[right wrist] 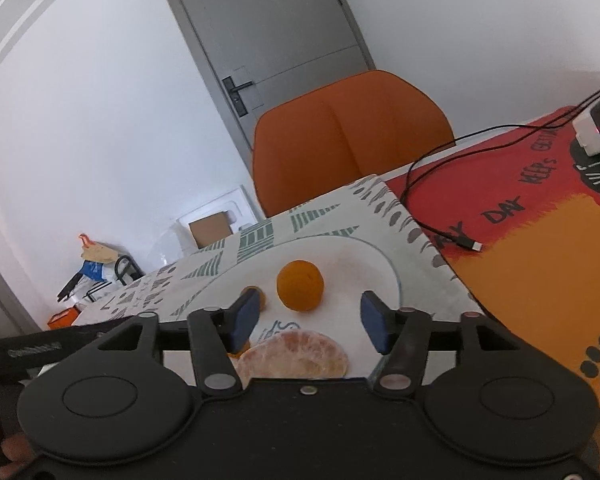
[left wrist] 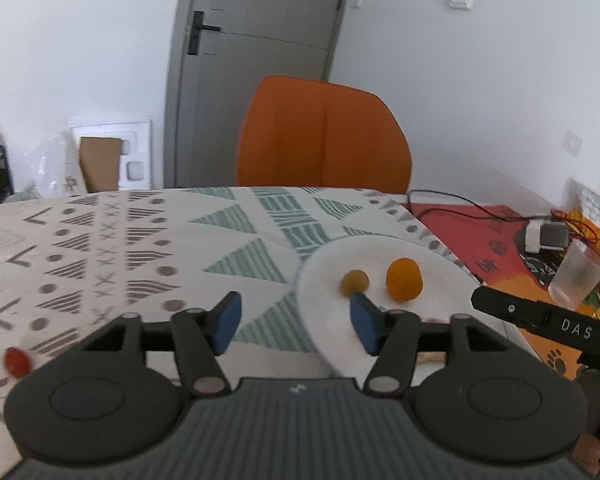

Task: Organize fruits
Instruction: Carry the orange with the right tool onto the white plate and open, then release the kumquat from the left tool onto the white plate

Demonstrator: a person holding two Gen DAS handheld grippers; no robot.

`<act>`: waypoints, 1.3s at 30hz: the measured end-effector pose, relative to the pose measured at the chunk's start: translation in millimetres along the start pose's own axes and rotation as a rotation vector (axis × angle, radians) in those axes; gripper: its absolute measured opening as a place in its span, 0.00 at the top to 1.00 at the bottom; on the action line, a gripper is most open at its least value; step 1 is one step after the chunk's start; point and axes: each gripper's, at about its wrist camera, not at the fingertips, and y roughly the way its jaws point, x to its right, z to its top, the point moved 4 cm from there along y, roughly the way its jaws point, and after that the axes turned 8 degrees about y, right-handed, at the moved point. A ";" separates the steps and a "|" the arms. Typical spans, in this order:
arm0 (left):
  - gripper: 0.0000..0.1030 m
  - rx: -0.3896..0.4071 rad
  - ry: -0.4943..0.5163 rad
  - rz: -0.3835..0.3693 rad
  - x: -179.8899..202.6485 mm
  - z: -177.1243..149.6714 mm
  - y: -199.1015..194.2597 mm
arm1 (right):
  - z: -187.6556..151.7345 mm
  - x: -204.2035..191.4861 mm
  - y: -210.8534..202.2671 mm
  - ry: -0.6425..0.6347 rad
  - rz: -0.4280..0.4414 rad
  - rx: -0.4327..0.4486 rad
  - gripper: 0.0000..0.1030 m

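Note:
A white plate (left wrist: 432,268) sits on the patterned tablecloth and holds an orange (left wrist: 404,280) and a small yellowish fruit (left wrist: 354,282). In the right wrist view the plate (right wrist: 364,252) also holds the orange (right wrist: 300,286), a small fruit (right wrist: 256,294) partly behind a finger, and a peeled citrus half (right wrist: 296,354). A small red fruit (left wrist: 17,361) lies on the cloth at the left. My left gripper (left wrist: 294,324) is open and empty over the plate's left rim. My right gripper (right wrist: 310,320) is open and empty above the peeled half.
An orange chair (left wrist: 324,140) stands behind the table. To the right lie a red and orange mat (right wrist: 540,240), a black cable (right wrist: 440,200), a clear plastic cup (left wrist: 576,276) and a small white device (left wrist: 540,236). The right gripper's body (left wrist: 548,320) shows at the right.

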 end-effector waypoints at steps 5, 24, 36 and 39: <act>0.32 0.031 -0.023 0.042 -21.0 -2.4 -23.2 | -9.0 -11.3 4.1 -0.051 0.014 -0.012 0.36; 0.20 0.045 -0.111 0.215 -79.9 -26.5 -89.2 | -23.6 -40.4 1.9 -0.148 0.083 -0.029 0.16; 0.20 0.044 -0.155 0.253 -106.1 -52.8 -114.2 | -30.5 -69.9 -0.4 -0.194 0.107 -0.093 0.16; 0.20 0.045 -0.173 0.256 -109.5 -61.6 -117.9 | -35.8 -79.6 0.5 -0.213 0.110 -0.103 0.16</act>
